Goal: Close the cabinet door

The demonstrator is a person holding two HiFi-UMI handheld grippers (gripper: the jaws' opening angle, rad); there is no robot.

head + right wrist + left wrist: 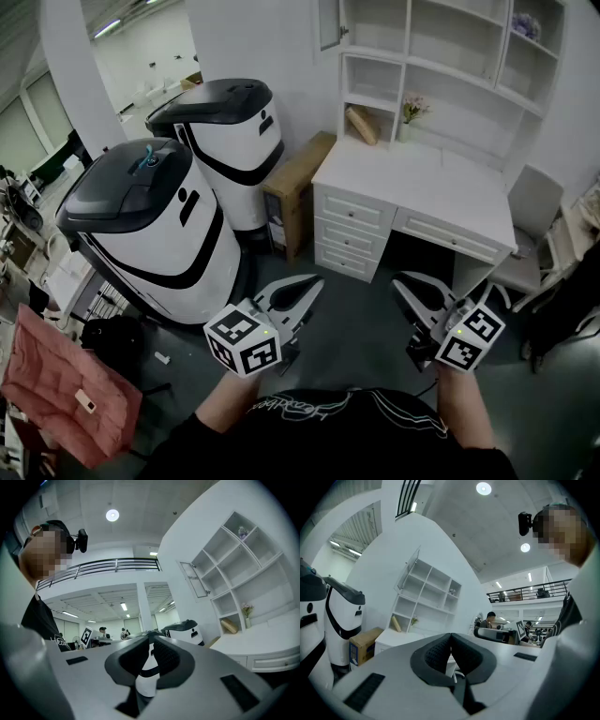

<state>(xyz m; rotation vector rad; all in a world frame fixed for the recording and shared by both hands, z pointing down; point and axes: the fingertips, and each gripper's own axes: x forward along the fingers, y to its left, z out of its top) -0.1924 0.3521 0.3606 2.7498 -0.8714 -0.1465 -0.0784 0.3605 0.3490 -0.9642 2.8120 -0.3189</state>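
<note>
Head view: grey left gripper (314,281) and grey right gripper (401,279) level, jaws together on nothing, well short of white shelved desk unit (410,64). Likely ready for push. White-framed glass cabinet door (328,23) ajar at unit's upper left.

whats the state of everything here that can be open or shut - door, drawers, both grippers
cabinet door: open, swung out at the shelf unit's upper left
desk drawers: all closed
left gripper: shut, nothing between its jaws, short of the desk
right gripper: shut, nothing between its jaws, short of the desk
</note>
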